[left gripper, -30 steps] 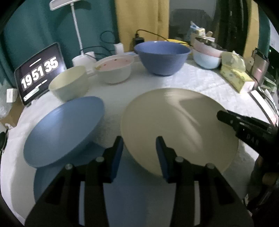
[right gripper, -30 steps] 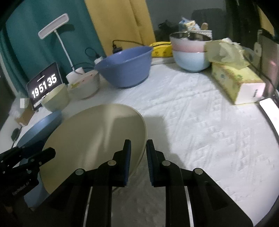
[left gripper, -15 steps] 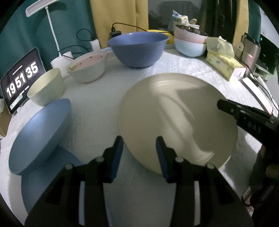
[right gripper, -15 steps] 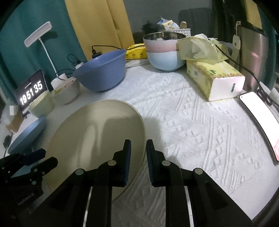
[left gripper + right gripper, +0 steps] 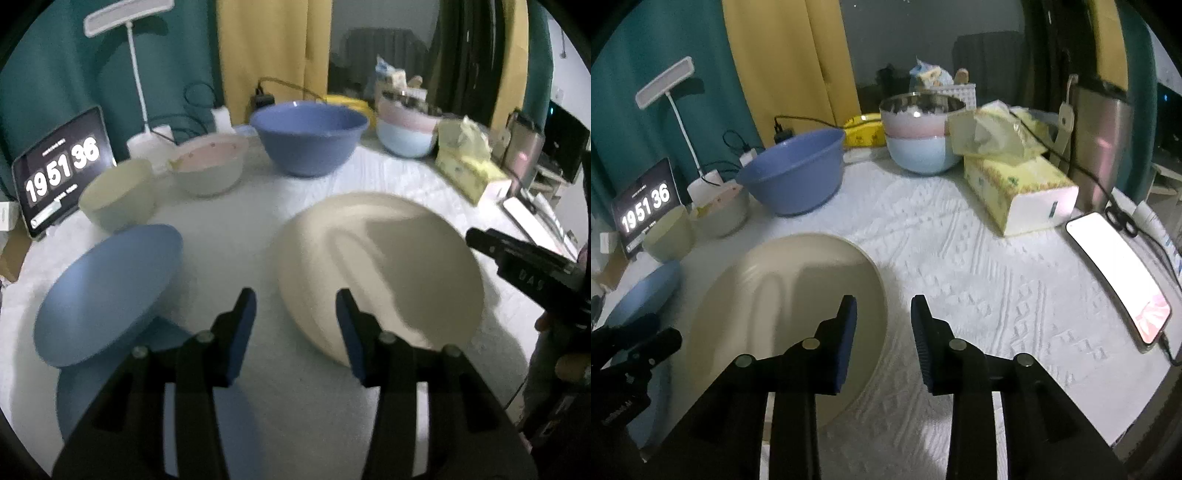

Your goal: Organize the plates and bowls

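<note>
A large cream plate (image 5: 380,273) lies on the white tablecloth (image 5: 979,266); it also shows in the right wrist view (image 5: 790,306). My right gripper (image 5: 882,314) is open above the plate's right rim and holds nothing. My left gripper (image 5: 295,314) is open and empty, just left of the cream plate's near edge. A blue plate (image 5: 110,291) leans tilted on another blue plate (image 5: 110,398) at the left. A cream bowl (image 5: 118,199), a pink-lined white bowl (image 5: 210,166) and a big blue bowl (image 5: 310,140) stand behind.
Stacked pink and pale blue bowls (image 5: 919,136) stand at the back. A yellow tissue box (image 5: 1015,184) and a phone (image 5: 1119,277) lie at the right. A clock tablet (image 5: 59,173) and a lamp (image 5: 129,18) stand at the back left.
My right gripper has opened and let go of the cream plate, which now lies on the cloth. The left gripper has stayed open and has shifted slightly.
</note>
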The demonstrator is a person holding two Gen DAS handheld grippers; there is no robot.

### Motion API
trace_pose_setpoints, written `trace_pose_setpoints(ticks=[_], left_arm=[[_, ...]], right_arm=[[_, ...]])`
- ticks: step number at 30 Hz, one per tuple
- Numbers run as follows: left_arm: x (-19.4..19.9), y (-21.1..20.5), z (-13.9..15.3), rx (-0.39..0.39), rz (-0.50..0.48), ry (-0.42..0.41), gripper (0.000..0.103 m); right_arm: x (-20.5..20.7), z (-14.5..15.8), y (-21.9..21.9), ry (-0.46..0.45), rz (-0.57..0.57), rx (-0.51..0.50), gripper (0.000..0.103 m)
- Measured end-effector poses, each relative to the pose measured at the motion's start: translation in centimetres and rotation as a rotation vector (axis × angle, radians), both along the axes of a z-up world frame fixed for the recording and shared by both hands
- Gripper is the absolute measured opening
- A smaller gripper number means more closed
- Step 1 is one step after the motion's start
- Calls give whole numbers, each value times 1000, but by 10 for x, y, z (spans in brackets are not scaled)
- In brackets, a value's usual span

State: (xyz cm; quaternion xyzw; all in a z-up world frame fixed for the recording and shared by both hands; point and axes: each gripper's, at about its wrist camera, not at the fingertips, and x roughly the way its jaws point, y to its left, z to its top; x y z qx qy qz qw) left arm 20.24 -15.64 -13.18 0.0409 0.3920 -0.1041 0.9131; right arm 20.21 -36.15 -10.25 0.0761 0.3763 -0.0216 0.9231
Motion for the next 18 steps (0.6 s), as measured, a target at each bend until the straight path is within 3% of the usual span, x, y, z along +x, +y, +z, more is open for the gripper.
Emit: trace_pose_setpoints(ticks=[18], left_arm=[[-27,76,41,-91,86,-161,50]], right_arm=[[-12,43,78,-66,104,-63,35]])
